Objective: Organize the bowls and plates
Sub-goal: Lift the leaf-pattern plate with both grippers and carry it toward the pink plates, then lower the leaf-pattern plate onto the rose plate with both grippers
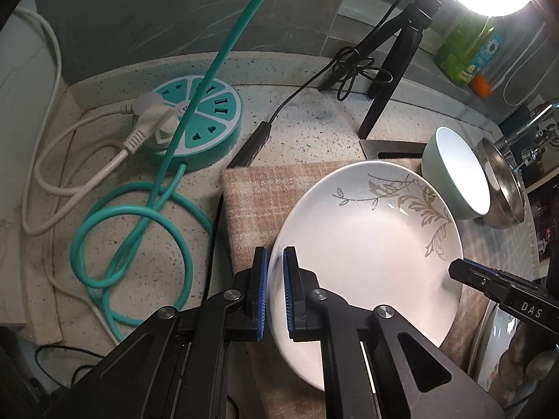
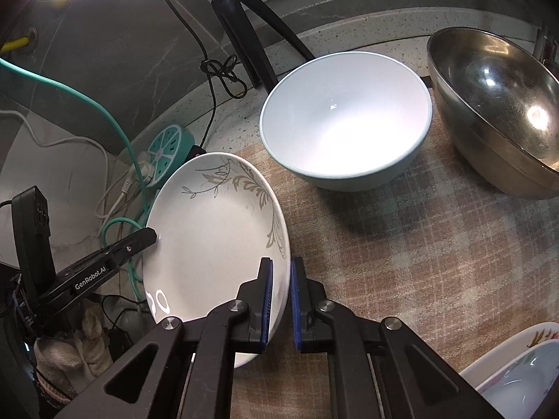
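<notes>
A white plate with a grey leaf pattern (image 1: pixel 367 244) is held tilted above the checked cloth mat (image 1: pixel 251 202). My left gripper (image 1: pixel 276 262) is shut on its left rim. My right gripper (image 2: pixel 281 272) is shut on the plate's (image 2: pixel 213 237) right rim. The right gripper's finger shows in the left wrist view (image 1: pixel 489 279). The left gripper's finger shows in the right wrist view (image 2: pixel 115 255). A pale mint bowl (image 2: pixel 346 118) stands upright on the mat (image 2: pixel 401 262) beyond the plate; it also shows in the left wrist view (image 1: pixel 457 171). A steel bowl (image 2: pixel 496 104) stands to its right.
A teal round power strip (image 1: pixel 195 118) with a white plug and coiled teal cable (image 1: pixel 132 230) lies left of the mat. A black tripod (image 1: pixel 394 70) with a lit ring lamp stands behind. A patterned dish (image 2: pixel 524 373) sits at the near right. A green bottle (image 1: pixel 464 45) stands far right.
</notes>
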